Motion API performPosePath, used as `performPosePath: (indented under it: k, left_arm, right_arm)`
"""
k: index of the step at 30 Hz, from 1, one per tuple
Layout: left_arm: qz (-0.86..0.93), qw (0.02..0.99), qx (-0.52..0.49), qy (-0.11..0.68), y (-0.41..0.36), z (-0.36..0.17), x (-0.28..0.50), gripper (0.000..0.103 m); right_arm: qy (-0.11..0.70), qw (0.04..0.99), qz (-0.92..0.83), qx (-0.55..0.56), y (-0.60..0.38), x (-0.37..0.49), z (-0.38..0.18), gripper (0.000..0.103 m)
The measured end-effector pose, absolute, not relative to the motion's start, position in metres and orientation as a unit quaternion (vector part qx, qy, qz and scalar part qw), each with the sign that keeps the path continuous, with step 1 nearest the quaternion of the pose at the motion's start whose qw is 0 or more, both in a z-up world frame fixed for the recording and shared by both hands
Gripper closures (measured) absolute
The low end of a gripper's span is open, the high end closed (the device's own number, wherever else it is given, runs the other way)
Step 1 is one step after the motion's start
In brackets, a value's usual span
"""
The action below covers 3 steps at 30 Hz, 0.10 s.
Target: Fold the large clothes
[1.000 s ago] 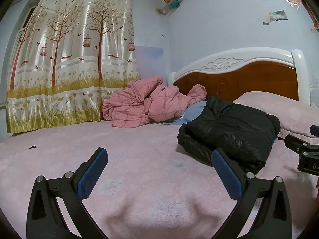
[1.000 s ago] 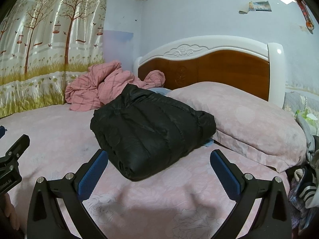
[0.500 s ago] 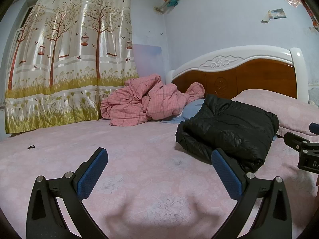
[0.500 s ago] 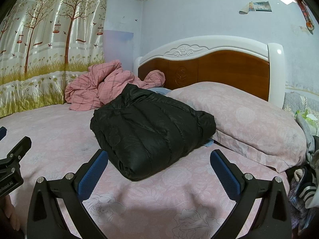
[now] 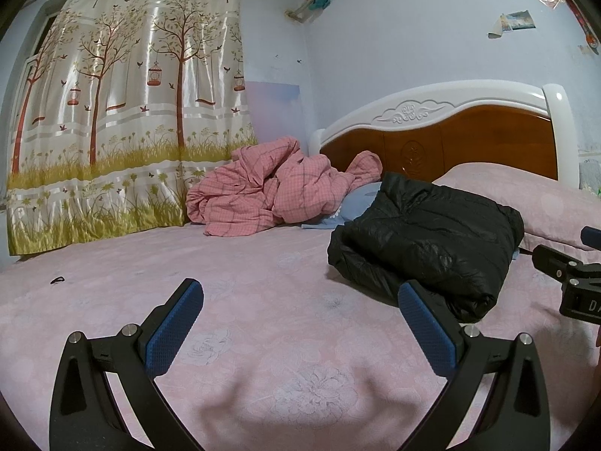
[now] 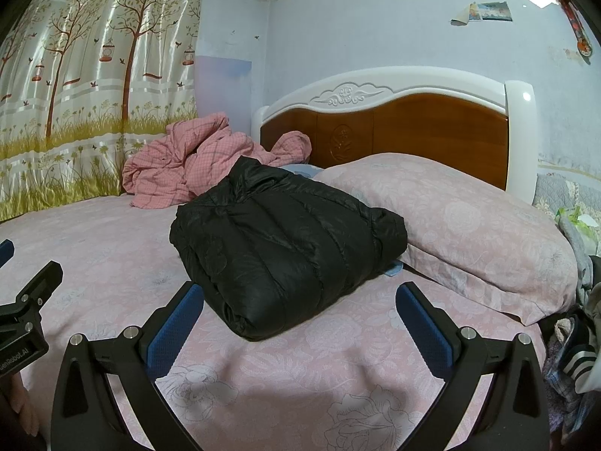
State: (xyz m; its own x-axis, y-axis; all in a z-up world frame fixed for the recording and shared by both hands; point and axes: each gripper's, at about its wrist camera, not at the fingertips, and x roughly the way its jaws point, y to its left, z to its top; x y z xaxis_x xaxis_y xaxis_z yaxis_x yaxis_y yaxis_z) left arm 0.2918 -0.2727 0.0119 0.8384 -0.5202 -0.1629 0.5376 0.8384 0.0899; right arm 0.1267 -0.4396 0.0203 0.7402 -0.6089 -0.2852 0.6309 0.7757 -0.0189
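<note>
A black puffer jacket (image 6: 289,248) lies folded into a thick bundle on the pink bed sheet (image 6: 300,376), next to a pink pillow. It also shows in the left wrist view (image 5: 428,244), right of centre. My left gripper (image 5: 300,300) is open and empty, above the sheet, left of the jacket. My right gripper (image 6: 298,300) is open and empty, just in front of the jacket's near edge, not touching it.
A crumpled pink checked blanket (image 5: 270,188) lies at the far side by the tree-print curtain (image 5: 124,112). A pink pillow (image 6: 469,225) rests against the wood and white headboard (image 6: 413,124). Loose clothes (image 6: 574,338) hang off the bed's right edge. A small dark item (image 5: 57,280) lies far left.
Both grippers have drawn back and tilted up slightly, so the jacket sits a little farther off. Both stay open. The jacket has not moved.
</note>
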Motion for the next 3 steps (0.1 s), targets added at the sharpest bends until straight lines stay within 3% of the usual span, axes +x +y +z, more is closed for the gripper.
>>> performPosePath:
  k: [3]
  left_arm:
    - [-0.276,0.956,0.066,0.067,-0.2729,0.0118,0.2921,0.000]
  right_arm:
    - [0.146,0.931,-0.331,0.037,-0.4405,0.1290,0.0176,0.000]
